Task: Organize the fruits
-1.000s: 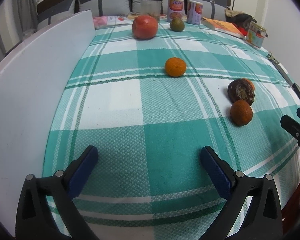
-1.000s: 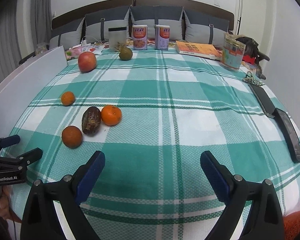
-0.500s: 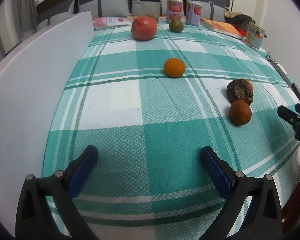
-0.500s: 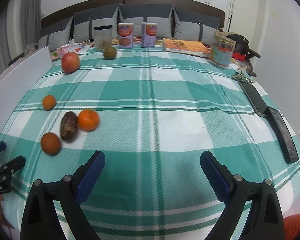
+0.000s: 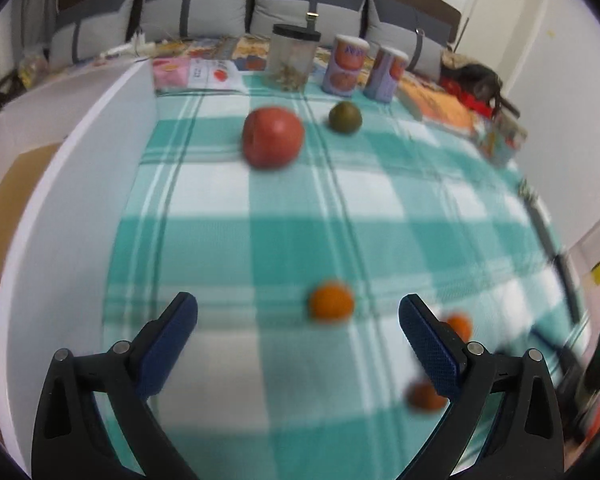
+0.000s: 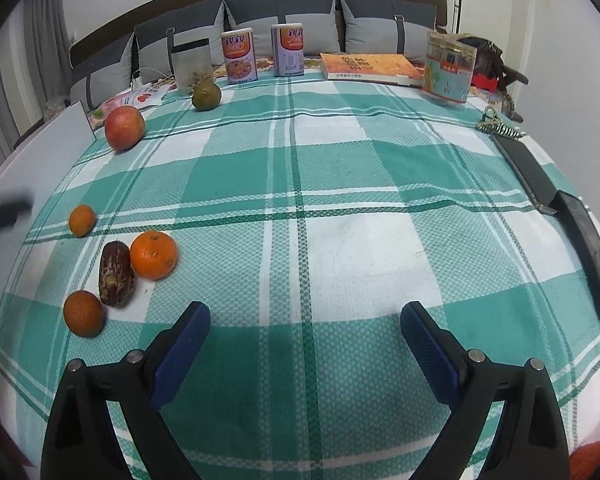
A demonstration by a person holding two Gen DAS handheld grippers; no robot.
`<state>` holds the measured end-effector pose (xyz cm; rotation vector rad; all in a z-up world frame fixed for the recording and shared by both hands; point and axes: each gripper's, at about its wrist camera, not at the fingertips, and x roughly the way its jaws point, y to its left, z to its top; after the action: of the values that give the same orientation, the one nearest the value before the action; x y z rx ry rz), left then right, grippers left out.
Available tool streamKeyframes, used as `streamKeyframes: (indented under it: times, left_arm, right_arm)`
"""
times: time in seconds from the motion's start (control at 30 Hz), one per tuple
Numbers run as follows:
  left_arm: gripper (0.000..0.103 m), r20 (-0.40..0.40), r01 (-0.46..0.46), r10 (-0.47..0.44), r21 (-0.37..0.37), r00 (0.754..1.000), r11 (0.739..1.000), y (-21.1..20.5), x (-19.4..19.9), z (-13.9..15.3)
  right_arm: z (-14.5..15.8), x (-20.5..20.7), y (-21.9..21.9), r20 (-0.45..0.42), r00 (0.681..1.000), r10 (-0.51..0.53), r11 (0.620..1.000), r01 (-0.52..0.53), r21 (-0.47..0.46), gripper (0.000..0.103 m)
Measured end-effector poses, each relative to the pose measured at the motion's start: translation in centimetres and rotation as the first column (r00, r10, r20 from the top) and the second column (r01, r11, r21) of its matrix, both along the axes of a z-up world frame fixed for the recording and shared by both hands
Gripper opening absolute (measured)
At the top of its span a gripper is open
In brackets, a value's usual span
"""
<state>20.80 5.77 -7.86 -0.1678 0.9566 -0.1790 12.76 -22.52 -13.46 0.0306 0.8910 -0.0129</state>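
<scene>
Left gripper point(image 5: 298, 314): jaws wide apart, empty, above the checked cloth point(image 6: 340, 184).
Right gripper point(image 6: 305, 328): jaws spread, holding nothing.
Large orange point(image 6: 154, 255): touching the brown fruit point(image 6: 116, 273), on its far side.
Small oranges: one point(image 6: 83, 313) just in front of the brown fruit, one point(image 6: 82, 220) beyond it.
Apple point(image 6: 124, 127): well beyond the brown fruit, near the white board point(image 6: 40, 160).
Green fruit point(image 6: 206, 96): farther still, by the tins point(image 6: 239, 60).

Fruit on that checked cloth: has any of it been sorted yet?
Nothing looks sorted. The apple, green citrus, three oranges and brown fruit lie loose on the cloth. Both the left tool and right tool are open and empty. All six remain.
</scene>
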Motion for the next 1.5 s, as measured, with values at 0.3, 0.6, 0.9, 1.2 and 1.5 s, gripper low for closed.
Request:
streamKeyframes:
  times: [0.3, 0.6, 0.9, 1.2, 1.5]
  left_arm:
    - [0.100, -0.049, 0.171, -0.166, 0.140, 0.985, 0.975, -4.3, 1.4, -2.4]
    - [0.100, -0.019, 0.053, -0.051, 0.176, 0.999, 0.983, -2.1, 9.9, -0.8]
    - [0.100, -0.044, -0.069, 0.083, 0.255, 0.996, 0.964, -2.1, 17.1, -3.1]
    - [0.057, -0.055, -0.053, 0.064, 0.185, 0.996, 0.981, -0.8, 14.9, -2.3]
    - [0.057, -0.081, -0.016, 0.016, 0.000, 0.997, 1.000, 1.7, 0.5, 0.8]
  right_arm:
    - [0.1, 0.7, -0.8, -0.020, 1.000, -0.009, 0.997, 0.011, 0.071, 0.096]
    - [-0.1, 0.8, -0.5, -0.038, 0.999, 0.006, 0.995, -0.002, 0.101, 0.096]
    - [-0.3, 1.0, -0.3, -0.045, 0.999, 0.026, 0.994, -0.021, 0.106, 0.096]
    - [-0.3, 1.4, -0.6, -0.041, 0.999, 0.020, 0.993, -0.015, 0.117, 0.096]
    - [0.7, 0.9, -0.9, -0.007, 1.000, 0.001, 0.991, 0.000, 0.132, 0.096]
